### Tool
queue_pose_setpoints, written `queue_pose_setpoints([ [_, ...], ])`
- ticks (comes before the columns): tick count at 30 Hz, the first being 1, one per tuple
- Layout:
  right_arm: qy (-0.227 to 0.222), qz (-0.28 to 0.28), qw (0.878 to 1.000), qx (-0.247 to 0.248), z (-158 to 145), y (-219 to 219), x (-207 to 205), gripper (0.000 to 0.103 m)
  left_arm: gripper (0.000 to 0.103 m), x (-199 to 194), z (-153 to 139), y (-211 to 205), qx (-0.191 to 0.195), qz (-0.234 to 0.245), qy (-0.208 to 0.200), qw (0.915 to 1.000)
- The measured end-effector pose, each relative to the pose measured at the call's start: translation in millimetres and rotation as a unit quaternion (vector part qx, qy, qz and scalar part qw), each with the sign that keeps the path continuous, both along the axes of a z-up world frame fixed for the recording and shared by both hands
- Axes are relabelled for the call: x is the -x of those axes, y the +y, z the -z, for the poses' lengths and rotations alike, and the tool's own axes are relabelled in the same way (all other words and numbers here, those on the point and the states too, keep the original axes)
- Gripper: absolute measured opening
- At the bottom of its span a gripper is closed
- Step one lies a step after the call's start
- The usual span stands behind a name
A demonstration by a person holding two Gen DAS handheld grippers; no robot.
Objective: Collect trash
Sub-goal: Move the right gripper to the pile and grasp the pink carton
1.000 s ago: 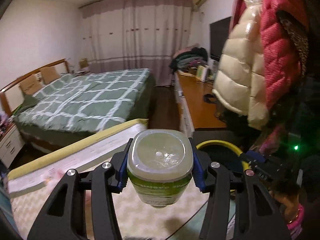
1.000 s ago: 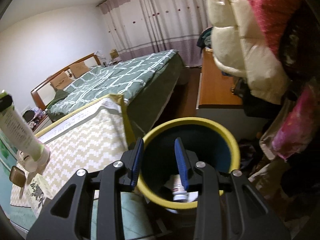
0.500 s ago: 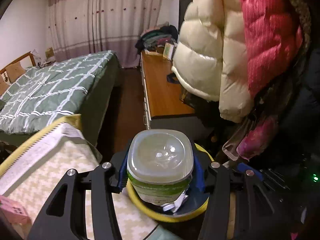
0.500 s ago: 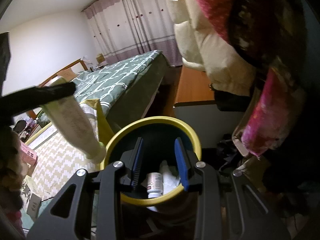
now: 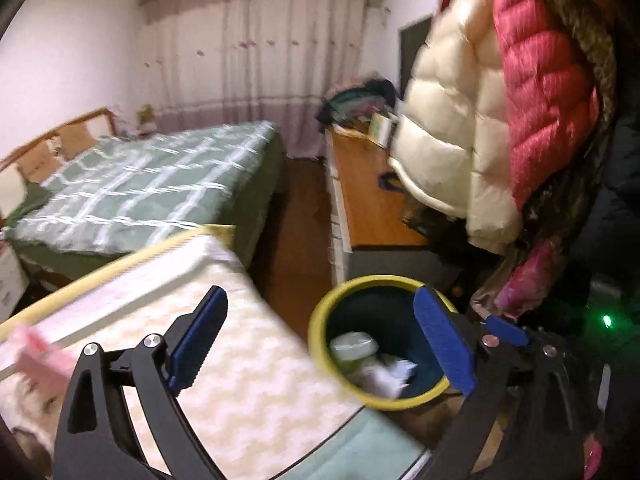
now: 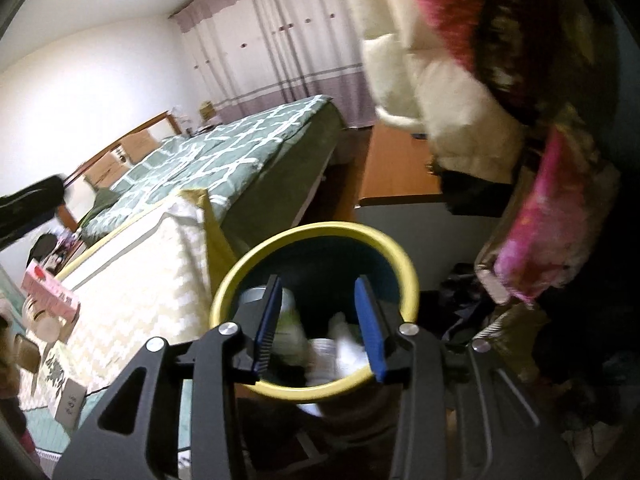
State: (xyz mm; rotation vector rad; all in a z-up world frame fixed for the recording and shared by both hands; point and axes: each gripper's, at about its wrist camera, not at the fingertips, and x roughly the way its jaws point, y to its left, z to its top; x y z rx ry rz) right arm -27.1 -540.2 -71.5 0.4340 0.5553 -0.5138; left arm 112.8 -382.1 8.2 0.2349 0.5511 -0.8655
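Jaws of the left gripper (image 5: 320,354) are opening, empty; the bottle (image 5: 352,346) lies binned at two o'clock; the right gripper (image 6: 320,326) is opening, empty too.

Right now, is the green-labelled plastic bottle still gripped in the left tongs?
No, the left tongs are opening and empty; the bottle lies inside the yellow-rimmed bin.

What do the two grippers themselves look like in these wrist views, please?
Both look alike. The left gripper and the right gripper each have two black, angular fingers with triangular cut-outs and round silver bolt heads at the joints. Each finger ends in a flat blue pad with a ribbed inner edge. No cables, markings or sleeves show.
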Motion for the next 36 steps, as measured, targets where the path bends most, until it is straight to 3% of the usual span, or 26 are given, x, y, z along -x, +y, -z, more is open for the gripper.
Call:
queue_pose_setpoints([
  [6, 0.005, -0.052, 0.999, 0.013, -8.6, 49.3, -35.3, 0.037, 0.097, -9.0, -6.9, 125.9, 0.01, -0.103, -0.021, 0.9944],
  [12, 0.008, -0.111, 0.994, 0.018, -16.5, 104.9, -75.4, 0.037, 0.097, -22.6, 2.4, 245.5, 0.018, -0.222, -0.026, 0.9745],
  [16, 0.011, -0.153, 0.988, 0.02, -21.0, 142.1, -102.6, 0.037, 0.097, -36.1, 13.6, 315.0, 0.016, -0.291, -0.032, 0.9562],
  [25, 0.005, -0.251, 0.967, 0.039, -44.4, 228.5, -161.4, 0.037, 0.097, -65.2, 54.7, 401.4, 0.014, -0.376, -0.015, 0.9264],
  [30, -0.006, -0.308, 0.95, 0.053, -58.7, 276.3, -193.2, 0.038, 0.097, -72.9, 76.8, 420.0, 0.019, -0.407, 0.0, 0.9134],
  [33, -0.012, -0.336, 0.94, 0.06, -66.5, 300.0, -212.0, 0.048, 0.097, -75.5, 82.0, 429.3, 0.028, -0.42, 0.004, 0.907],
  [36, -0.008, -0.353, 0.933, 0.074, -70.3, 319.8, -232.5, 0.049, 0.097, -78.1, 85.6, 433.1, 0.036, -0.428, 0.011, 0.9029],
])
